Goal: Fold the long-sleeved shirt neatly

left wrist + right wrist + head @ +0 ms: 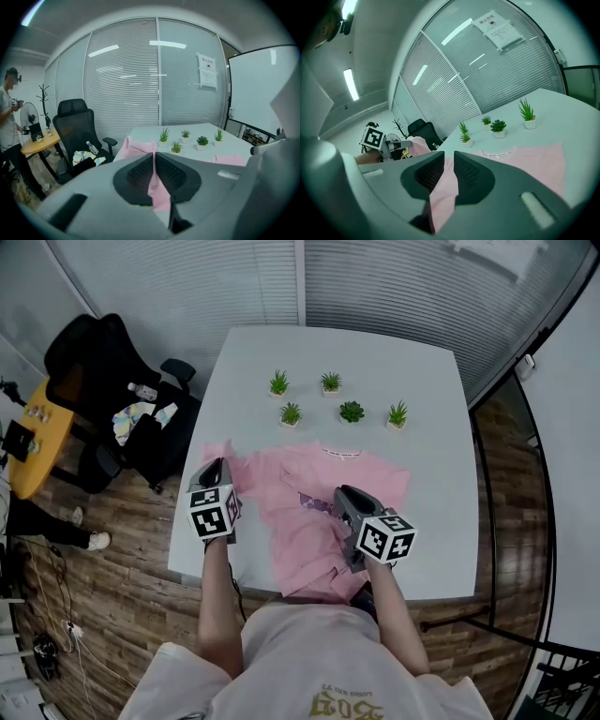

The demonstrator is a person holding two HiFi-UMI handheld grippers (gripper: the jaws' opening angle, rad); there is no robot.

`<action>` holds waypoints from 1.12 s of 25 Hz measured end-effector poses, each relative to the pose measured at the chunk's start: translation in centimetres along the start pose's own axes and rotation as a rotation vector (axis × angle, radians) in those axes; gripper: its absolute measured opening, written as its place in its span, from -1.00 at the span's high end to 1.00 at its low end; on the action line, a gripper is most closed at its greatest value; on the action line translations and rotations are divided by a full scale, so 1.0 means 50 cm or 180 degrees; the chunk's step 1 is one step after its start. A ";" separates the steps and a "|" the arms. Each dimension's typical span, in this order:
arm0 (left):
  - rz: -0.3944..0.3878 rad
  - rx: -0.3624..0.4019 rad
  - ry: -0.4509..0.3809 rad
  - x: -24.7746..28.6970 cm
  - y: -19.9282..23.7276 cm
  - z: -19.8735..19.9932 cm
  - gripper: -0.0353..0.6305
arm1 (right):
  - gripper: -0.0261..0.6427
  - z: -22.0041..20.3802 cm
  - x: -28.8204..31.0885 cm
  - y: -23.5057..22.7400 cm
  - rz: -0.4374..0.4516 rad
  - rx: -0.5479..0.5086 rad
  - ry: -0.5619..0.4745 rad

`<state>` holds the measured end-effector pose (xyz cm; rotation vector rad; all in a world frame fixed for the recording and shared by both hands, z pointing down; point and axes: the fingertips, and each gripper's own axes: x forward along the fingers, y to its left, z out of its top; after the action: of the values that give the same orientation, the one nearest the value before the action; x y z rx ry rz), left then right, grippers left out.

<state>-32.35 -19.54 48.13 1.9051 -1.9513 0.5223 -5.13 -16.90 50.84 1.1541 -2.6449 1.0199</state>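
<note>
A pink long-sleeved shirt lies on the white table, collar toward the far side and hem hanging over the near edge. My left gripper is at the shirt's left side, shut on a fold of the pink sleeve cloth that it lifts. My right gripper is over the shirt's middle, shut on a fold of pink cloth that runs between its jaws. In the right gripper view the collar lies flat, and the left gripper shows holding raised cloth.
Several small potted plants stand in a cluster behind the shirt. A black office chair with clutter sits left of the table, beside a yellow table. A person stands at the far left. Window blinds line the far wall.
</note>
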 end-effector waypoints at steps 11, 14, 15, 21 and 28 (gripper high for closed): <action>-0.0250 0.0141 -0.0066 0.002 -0.114 0.027 0.83 | 0.70 0.015 -0.067 -0.058 -0.0160 0.0089 -0.0131; -0.0333 0.0193 -0.0074 0.006 -0.147 0.031 0.83 | 0.69 0.022 -0.083 -0.067 -0.0173 0.0139 -0.0190; -0.0356 0.0206 -0.0079 0.006 -0.157 0.033 0.83 | 0.69 0.024 -0.087 -0.071 -0.0182 0.0140 -0.0199; -0.0494 0.0269 -0.0123 0.006 -0.211 0.053 0.83 | 0.69 0.031 -0.113 -0.093 -0.0208 0.0220 -0.0272; -0.0664 0.0311 -0.0171 0.006 -0.278 0.071 0.83 | 0.70 0.041 -0.135 -0.116 -0.0233 0.0276 -0.0339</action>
<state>-18.45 -21.86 45.37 2.1734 -1.7598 0.5189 3.99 -16.78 50.25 1.3488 -2.6390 1.0994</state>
